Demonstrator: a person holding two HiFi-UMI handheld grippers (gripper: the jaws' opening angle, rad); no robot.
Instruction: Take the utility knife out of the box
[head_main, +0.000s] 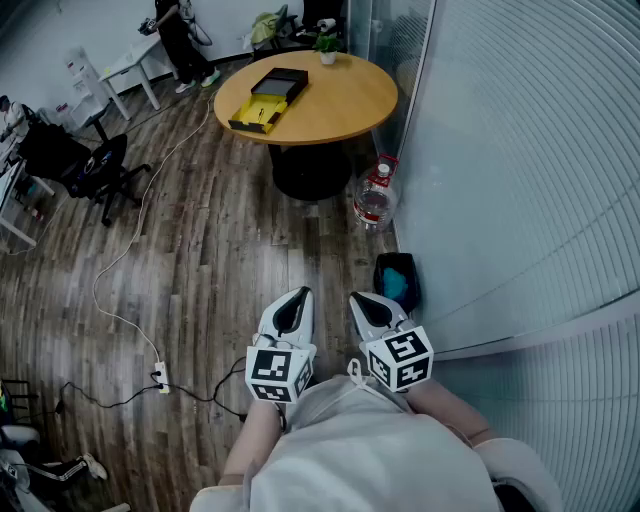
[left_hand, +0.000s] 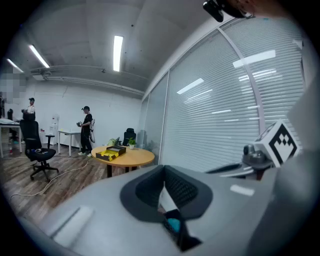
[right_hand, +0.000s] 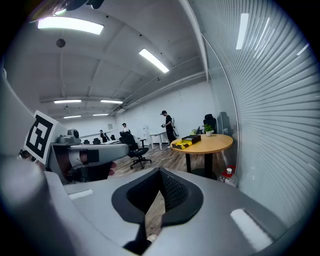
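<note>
An open box (head_main: 268, 98), yellow inside with a black lid, lies on the round wooden table (head_main: 345, 100) at the far end of the room. It is too far off to make out a utility knife in it. The box also shows small in the left gripper view (left_hand: 111, 152) and in the right gripper view (right_hand: 187, 141). My left gripper (head_main: 300, 294) and right gripper (head_main: 358, 298) are side by side close to my body, well short of the table, both shut with nothing in them. Each one's own view, left gripper (left_hand: 164, 172) and right gripper (right_hand: 160, 172), shows the jaws together.
A water bottle (head_main: 374, 196) and a dark bin (head_main: 397, 280) stand on the floor along the glass wall with blinds (head_main: 520, 170). A cable and power strip (head_main: 160, 377) cross the wood floor. An office chair (head_main: 95, 165) is at left. A person (head_main: 180, 40) stands beyond the table.
</note>
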